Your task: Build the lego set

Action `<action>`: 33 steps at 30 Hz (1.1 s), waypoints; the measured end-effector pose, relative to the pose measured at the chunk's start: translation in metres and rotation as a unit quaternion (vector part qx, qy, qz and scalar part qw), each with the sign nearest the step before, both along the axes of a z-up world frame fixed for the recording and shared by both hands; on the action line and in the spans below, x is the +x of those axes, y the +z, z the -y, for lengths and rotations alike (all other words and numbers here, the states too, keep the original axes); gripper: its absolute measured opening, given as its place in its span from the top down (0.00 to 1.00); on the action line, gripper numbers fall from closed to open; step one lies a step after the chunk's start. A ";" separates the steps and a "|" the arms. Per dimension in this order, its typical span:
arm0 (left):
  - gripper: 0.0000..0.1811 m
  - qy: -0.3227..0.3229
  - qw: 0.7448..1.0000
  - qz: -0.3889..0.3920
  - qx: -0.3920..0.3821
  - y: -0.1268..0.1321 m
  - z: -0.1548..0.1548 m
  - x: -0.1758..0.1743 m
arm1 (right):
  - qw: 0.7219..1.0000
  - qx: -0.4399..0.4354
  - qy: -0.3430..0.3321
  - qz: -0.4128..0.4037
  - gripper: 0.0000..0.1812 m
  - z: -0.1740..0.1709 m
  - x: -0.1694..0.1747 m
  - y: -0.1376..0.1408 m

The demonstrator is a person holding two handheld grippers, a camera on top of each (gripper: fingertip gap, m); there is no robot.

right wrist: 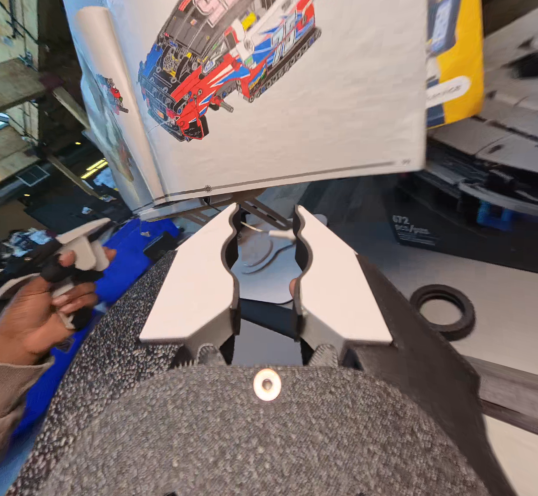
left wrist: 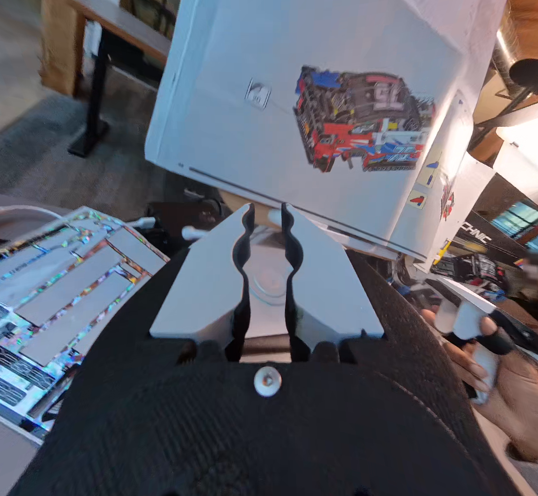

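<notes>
The open instruction booklet [left wrist: 291,59] stands upright in front of both grippers, showing a drawing of a red, blue and black race car [right wrist: 233,53]. Its lower edge is just above the fingertips in both views. My left gripper [left wrist: 267,208] is empty, its jaws a narrow gap apart. My right gripper [right wrist: 265,209] is open wider and empty. A black rubber tyre [right wrist: 442,311] lies flat on the white table to the right of the right gripper. The right gripper also shows in the left wrist view [left wrist: 465,321], held in a gloved hand. The left one shows in the right wrist view [right wrist: 81,246].
A shiny holographic sticker sheet [left wrist: 58,292] lies at the left. A black set box [right wrist: 413,230] and a yellow box [right wrist: 457,45] stand at the back right. A blue surface [right wrist: 125,263] lies at the left. A wooden desk [left wrist: 116,24] stands beyond. The grippers' ends are close to 30 cm from one another.
</notes>
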State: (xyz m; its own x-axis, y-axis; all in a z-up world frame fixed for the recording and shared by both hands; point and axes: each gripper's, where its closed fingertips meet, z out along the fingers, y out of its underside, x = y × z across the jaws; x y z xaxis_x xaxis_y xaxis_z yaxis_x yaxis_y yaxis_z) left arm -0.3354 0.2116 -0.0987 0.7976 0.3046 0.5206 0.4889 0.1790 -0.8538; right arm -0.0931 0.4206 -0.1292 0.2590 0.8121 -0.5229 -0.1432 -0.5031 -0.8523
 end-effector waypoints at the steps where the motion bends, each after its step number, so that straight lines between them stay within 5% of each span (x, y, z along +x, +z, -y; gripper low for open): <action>1: 0.91 0.017 0.999 -0.039 0.014 0.016 0.005 0.004 | 0.999 0.032 -0.024 0.011 0.81 -0.003 0.010 0.005; 4: 0.88 -0.023 0.987 -0.159 0.010 0.054 -0.016 0.042 | 0.989 0.127 -0.063 0.044 0.73 -0.005 0.020 0.028; 8: 0.78 -0.141 0.951 -0.258 -0.092 0.053 -0.084 0.109 | 0.968 0.221 -0.064 0.105 0.52 -0.004 -0.002 0.063; 13: 0.90 -0.048 0.861 -0.453 -0.225 0.039 -0.131 0.107 | 0.957 0.225 -0.074 0.165 0.34 -0.029 -0.031 0.083; 17: 0.89 -0.017 0.842 -0.483 -0.239 0.038 -0.138 0.102 | 0.961 0.198 -0.052 0.188 0.26 -0.044 -0.052 0.081; 23: 0.91 -0.013 0.826 -0.507 -0.245 0.037 -0.137 0.103 | 0.965 0.187 -0.011 0.184 0.39 -0.029 -0.074 0.079; 28: 0.91 -0.027 0.826 -0.507 -0.245 0.037 -0.136 0.107 | 0.960 0.233 0.036 0.154 0.73 0.001 -0.078 0.087; 33: 0.93 -0.049 0.843 -0.493 -0.210 0.044 -0.135 0.119 | 0.965 0.220 -0.052 0.136 0.37 -0.037 -0.054 0.104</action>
State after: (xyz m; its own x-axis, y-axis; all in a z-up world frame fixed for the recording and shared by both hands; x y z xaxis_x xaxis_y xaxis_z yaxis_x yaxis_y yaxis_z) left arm -0.2168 0.3465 -0.0550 0.8118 0.2048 -0.5469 -0.4999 -0.2405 -0.8320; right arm -0.1467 0.4576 -0.0248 0.4300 0.9021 -0.0355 0.0848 -0.0795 -0.9932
